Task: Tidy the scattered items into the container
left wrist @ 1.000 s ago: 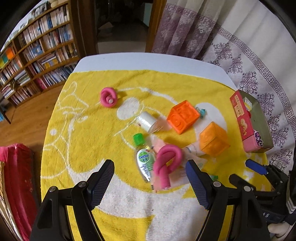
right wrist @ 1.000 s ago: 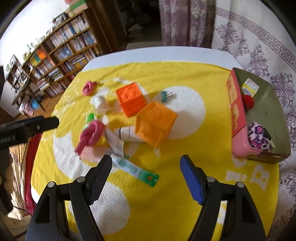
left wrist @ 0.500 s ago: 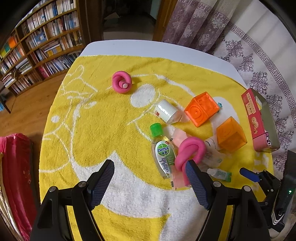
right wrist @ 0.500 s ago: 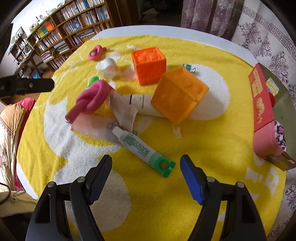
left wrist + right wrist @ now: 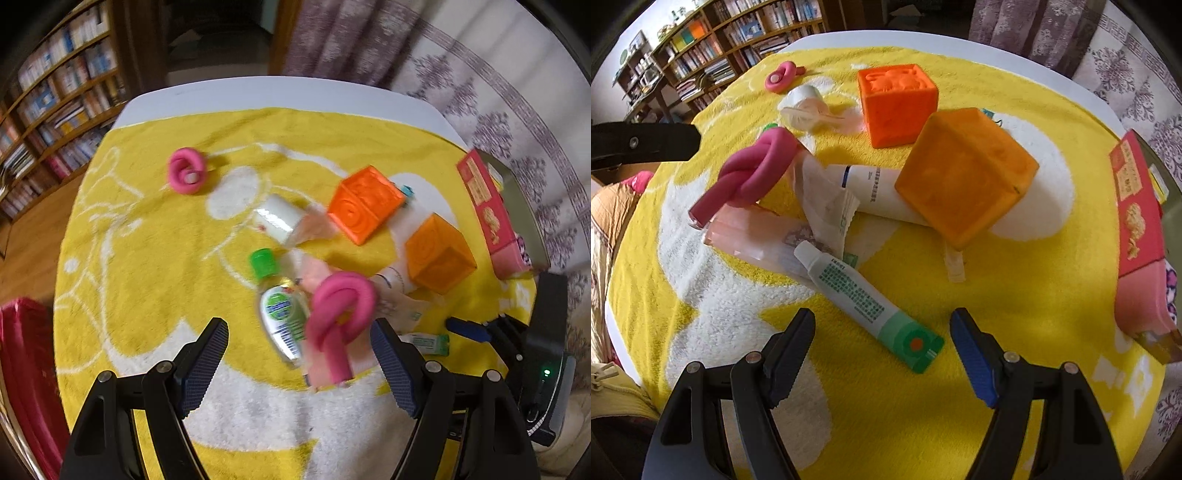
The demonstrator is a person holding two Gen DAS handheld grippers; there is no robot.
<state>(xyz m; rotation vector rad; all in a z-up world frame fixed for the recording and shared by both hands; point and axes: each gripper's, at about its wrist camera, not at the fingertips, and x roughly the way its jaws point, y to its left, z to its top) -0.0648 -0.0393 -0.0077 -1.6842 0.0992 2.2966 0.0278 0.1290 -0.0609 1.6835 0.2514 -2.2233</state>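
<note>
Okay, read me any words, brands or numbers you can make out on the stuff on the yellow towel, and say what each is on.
None can be read for sure.
Sanitizer bottle: oval logo, blurred.
Green-ended tube: small print, too fine to read.
White tube: one line of characters, too small.
Red box: gold characters, unreadable.

Fluffy terry towel point(image 5: 1015, 288), glossy plastic tube point(image 5: 864, 295)

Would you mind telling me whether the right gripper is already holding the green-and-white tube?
No, the green-and-white tube lies flat on the yellow towel ahead of the right gripper, whose closing jaws have nothing between them.
</note>
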